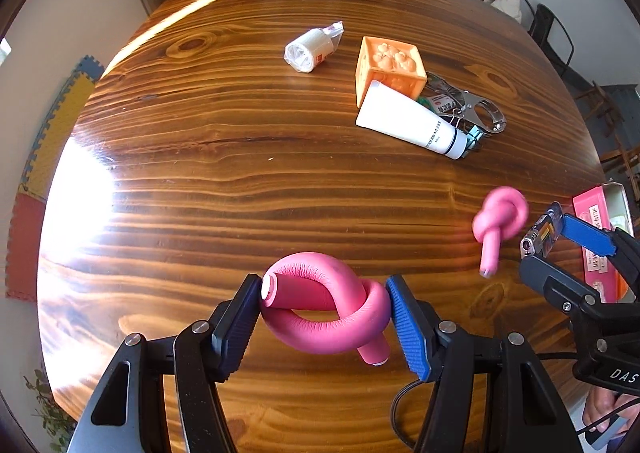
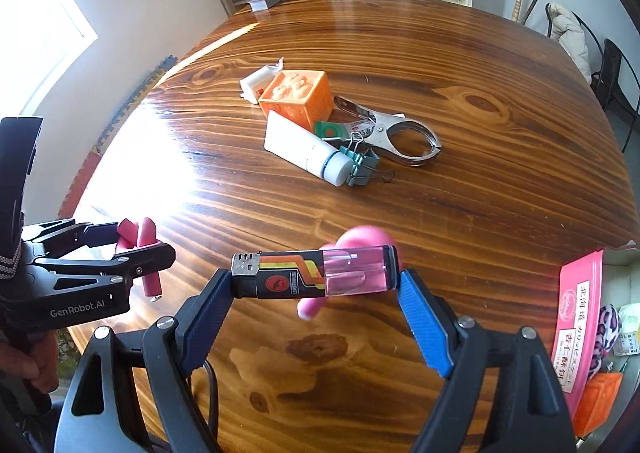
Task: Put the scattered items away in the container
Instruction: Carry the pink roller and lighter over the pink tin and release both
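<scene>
My left gripper (image 1: 323,311) is shut on a knotted pink foam tube (image 1: 320,305), held just above the wooden table (image 1: 224,157); it also shows in the right wrist view (image 2: 138,239). My right gripper (image 2: 316,279) is shut on a lighter (image 2: 312,273) with a pink clear tank, gripped end to end. A second knotted pink tube (image 1: 498,225) lies on the table behind the lighter, blurred. The container (image 2: 618,337) at the far right edge holds a pink box (image 2: 576,329) and other items.
A pile sits mid-table: orange cube (image 1: 390,67), white tube (image 1: 412,121), metal clamp (image 2: 400,133), green binder clip (image 2: 362,169), green tape measure (image 2: 330,131). A wrapped white roll (image 1: 312,49) lies left of it. Chairs stand at the far right.
</scene>
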Available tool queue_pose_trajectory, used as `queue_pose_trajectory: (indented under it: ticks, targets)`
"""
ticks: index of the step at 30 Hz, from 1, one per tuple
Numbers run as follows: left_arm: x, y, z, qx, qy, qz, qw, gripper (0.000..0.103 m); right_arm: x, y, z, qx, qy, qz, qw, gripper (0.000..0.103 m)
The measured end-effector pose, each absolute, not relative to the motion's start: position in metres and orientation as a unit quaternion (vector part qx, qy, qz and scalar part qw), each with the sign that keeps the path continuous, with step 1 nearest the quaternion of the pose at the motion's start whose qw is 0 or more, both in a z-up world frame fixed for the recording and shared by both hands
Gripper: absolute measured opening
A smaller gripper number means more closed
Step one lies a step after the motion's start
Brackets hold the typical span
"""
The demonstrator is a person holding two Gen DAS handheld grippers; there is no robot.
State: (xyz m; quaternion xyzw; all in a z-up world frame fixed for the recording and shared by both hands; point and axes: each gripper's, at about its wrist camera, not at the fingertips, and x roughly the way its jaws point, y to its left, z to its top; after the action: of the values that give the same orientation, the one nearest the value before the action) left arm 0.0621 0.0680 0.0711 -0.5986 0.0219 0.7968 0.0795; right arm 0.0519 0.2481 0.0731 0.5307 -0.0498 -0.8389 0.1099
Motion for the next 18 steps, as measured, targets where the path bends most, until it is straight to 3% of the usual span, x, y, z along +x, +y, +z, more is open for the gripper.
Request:
queue_pose_trajectory:
  ticks: [18]
  targets:
    - [0.098,0.098,0.096,-0.579,0.030,0.811,0.071,0.065,0.099,0.293,0.089,0.517,-0.090,-0.846,0.098,0.086]
